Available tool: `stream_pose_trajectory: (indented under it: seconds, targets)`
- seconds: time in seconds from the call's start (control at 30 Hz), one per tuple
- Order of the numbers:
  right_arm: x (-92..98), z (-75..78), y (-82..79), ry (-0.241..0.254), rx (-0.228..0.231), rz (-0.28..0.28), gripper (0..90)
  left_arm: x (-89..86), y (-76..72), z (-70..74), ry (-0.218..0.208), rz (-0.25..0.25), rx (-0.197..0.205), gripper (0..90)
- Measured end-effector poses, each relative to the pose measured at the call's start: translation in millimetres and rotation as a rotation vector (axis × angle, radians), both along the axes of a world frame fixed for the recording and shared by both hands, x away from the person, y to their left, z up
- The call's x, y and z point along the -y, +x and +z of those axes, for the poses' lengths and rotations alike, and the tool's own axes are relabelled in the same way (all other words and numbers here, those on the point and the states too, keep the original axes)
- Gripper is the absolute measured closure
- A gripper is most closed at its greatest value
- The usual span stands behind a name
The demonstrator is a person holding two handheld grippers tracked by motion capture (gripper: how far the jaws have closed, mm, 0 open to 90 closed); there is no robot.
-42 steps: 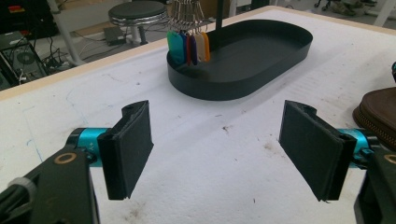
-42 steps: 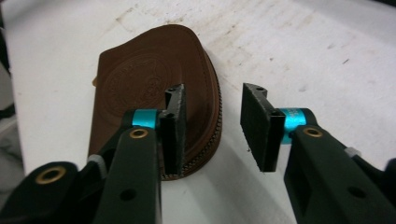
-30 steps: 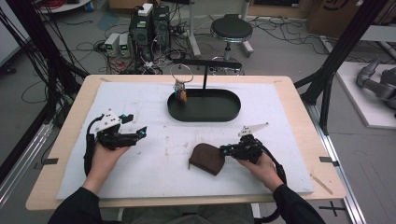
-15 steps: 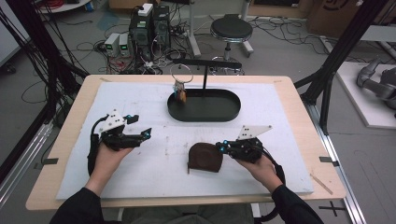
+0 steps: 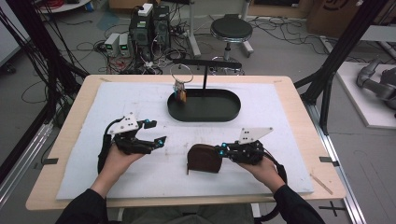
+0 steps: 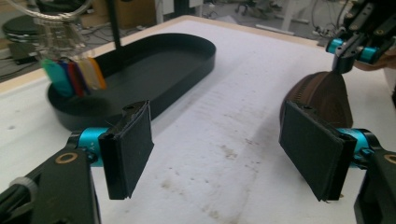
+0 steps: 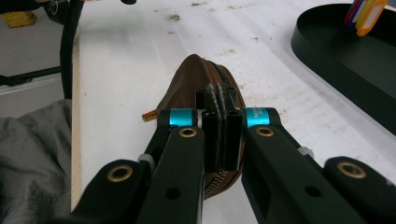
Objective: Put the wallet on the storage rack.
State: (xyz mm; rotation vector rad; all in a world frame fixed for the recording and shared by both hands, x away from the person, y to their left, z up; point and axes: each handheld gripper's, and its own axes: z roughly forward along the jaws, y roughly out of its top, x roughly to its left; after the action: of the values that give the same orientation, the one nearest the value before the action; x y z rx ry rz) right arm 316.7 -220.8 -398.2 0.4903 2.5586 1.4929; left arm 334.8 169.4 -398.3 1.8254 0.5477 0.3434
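Here my right gripper (image 7: pixel 219 116) is pinched tight on the soft brown pouch's (image 5: pixel 204 158) zipper ridge, near the black tray (image 5: pixel 205 116); left gripper (image 5: pixel 156 135) gapes empty beside it.

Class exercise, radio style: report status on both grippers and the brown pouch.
Right gripper shut on the brown pouch, at its zip edge. Left gripper open, holding nothing, short of the pouch. Nothing between them; black tray stands farther back.
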Motion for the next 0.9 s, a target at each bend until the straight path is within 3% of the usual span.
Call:
stream_pose_trajectory:
  seconds: [0.37, 0.9]
  targets:
    - [0.1, 0.5, -2.6, -0.006, 0.009, 0.037, 90.0, 36.1, 0.4, -7.0, 0.014, -0.155, -0.047, 25.9]
    - [1.2, 0.9, -6.2, -0.011, 0.012, 0.083, 90.0, 78.2, 6.6, -29.3, 0.067, -0.321, -0.148, 30.6]
